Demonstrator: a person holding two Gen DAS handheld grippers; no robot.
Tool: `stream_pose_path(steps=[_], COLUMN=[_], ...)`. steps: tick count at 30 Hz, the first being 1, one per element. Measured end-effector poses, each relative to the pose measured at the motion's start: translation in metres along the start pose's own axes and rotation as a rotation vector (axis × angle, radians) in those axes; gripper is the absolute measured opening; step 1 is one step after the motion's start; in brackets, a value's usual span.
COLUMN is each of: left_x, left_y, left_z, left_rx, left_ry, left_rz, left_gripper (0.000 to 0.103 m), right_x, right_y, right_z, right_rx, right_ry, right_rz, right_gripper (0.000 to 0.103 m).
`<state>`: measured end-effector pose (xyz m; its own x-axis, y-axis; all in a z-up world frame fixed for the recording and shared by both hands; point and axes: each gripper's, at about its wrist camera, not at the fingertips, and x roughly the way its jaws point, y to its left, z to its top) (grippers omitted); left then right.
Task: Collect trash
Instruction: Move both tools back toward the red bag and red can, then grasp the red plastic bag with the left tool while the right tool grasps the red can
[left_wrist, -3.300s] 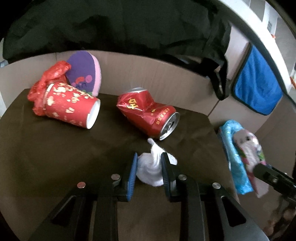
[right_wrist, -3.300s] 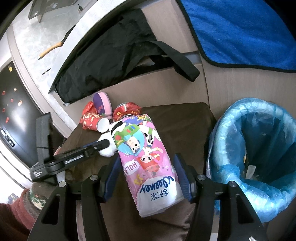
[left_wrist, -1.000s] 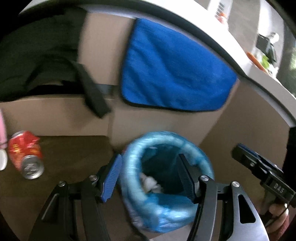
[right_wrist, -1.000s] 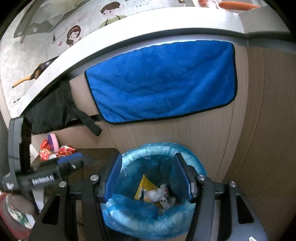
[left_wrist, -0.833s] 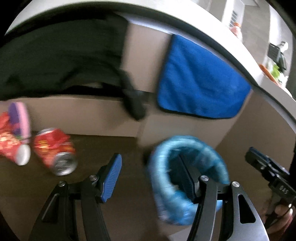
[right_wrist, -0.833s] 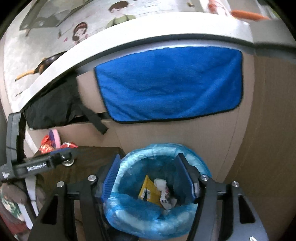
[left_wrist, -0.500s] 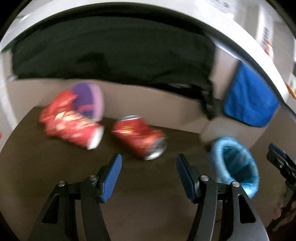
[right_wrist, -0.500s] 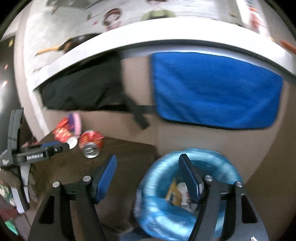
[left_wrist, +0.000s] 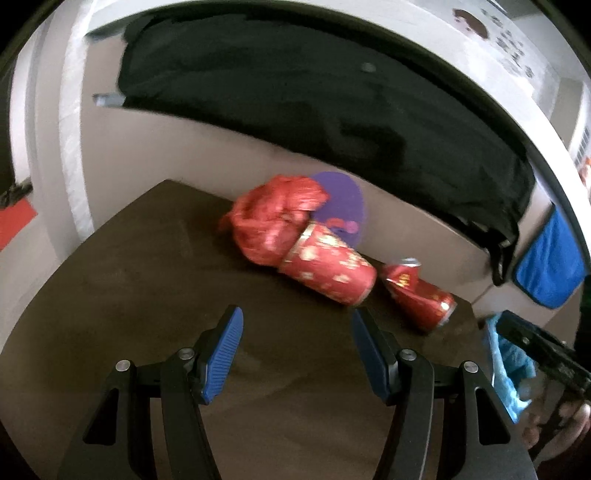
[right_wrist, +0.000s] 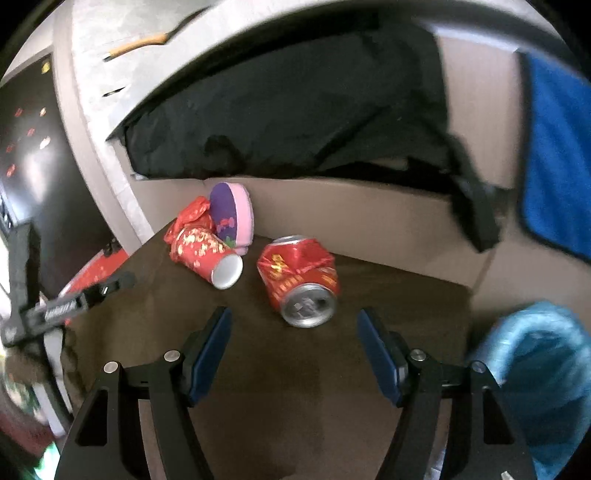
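Note:
A crushed red can (right_wrist: 301, 280) lies on the brown table (right_wrist: 295, 387), its silver end facing my right gripper (right_wrist: 293, 321). That gripper is open and empty just short of the can. Left of the can, a red paper cup (right_wrist: 207, 254) lies on its side against a crumpled red bag (right_wrist: 192, 214). In the left wrist view my left gripper (left_wrist: 297, 325) is open and empty above the table (left_wrist: 147, 295). The cup (left_wrist: 328, 269) is just beyond it, the bag (left_wrist: 273, 225) behind the cup, and the can (left_wrist: 421, 295) to the right.
A purple-and-pink oval object (right_wrist: 232, 214) leans on the wall behind the cup. The blue-lined bin (right_wrist: 535, 354) stands off the table's right edge. A black bag (right_wrist: 295, 110) hangs over the ledge above, with a blue towel (right_wrist: 557, 166) to its right.
Both grippers have swung left, from over the blue-lined bin to the table with the cup and can. The tissue wad and tissue pack held earlier are gone. The right jaws stand wider.

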<state>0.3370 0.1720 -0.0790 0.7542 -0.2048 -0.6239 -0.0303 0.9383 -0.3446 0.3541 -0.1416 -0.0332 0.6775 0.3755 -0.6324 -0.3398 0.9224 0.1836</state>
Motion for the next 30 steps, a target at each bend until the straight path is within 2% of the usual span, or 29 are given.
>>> stream_pose_path(steps=[4, 9, 12, 14, 16, 21, 24, 27, 29, 30], left_x=[0.007, 0.02, 0.033, 0.045, 0.058, 0.105, 0.131, 0.141, 0.135, 0.129], left_y=[0.014, 0.022, 0.025, 0.026, 0.027, 0.023, 0.022, 0.025, 0.029, 0.031], left_z=[0.005, 0.02, 0.034, 0.046, 0.058, 0.088, 0.095, 0.092, 0.086, 0.083], left_rx=[-0.027, -0.003, -0.001, -0.004, -0.011, -0.001, 0.007, -0.02, -0.057, -0.068], left_ry=[-0.001, -0.02, -0.022, -0.03, -0.036, 0.017, 0.057, 0.111, 0.133, 0.134], left_rz=[-0.021, -0.071, -0.094, -0.107, -0.113, -0.121, -0.059, -0.039, -0.053, -0.061], left_gripper=[0.062, 0.064, 0.065, 0.066, 0.066, 0.07, 0.07, 0.07, 0.067, 0.058], right_x=[0.043, 0.091, 0.111, 0.117, 0.114, 0.09, 0.067, 0.043, 0.03, 0.025], right_y=[0.002, -0.001, -0.007, -0.013, -0.013, -0.009, -0.011, -0.011, -0.01, -0.01], right_z=[0.018, 0.032, 0.028, 0.019, 0.007, -0.017, -0.026, -0.03, -0.032, -0.032], right_rx=[0.09, 0.11, 0.124, 0.153, 0.143, 0.024, -0.002, -0.037, -0.067, -0.076], right_ry=[0.01, 0.053, 0.117, 0.174, 0.208, 0.241, 0.228, 0.187, 0.169, 0.162], right_rz=[-0.053, -0.14, -0.129, -0.052, -0.009, -0.071, -0.065, -0.04, -0.027, -0.021], right_gripper=[0.068, 0.068, 0.068, 0.065, 0.063, 0.063, 0.063, 0.063, 0.063, 0.063])
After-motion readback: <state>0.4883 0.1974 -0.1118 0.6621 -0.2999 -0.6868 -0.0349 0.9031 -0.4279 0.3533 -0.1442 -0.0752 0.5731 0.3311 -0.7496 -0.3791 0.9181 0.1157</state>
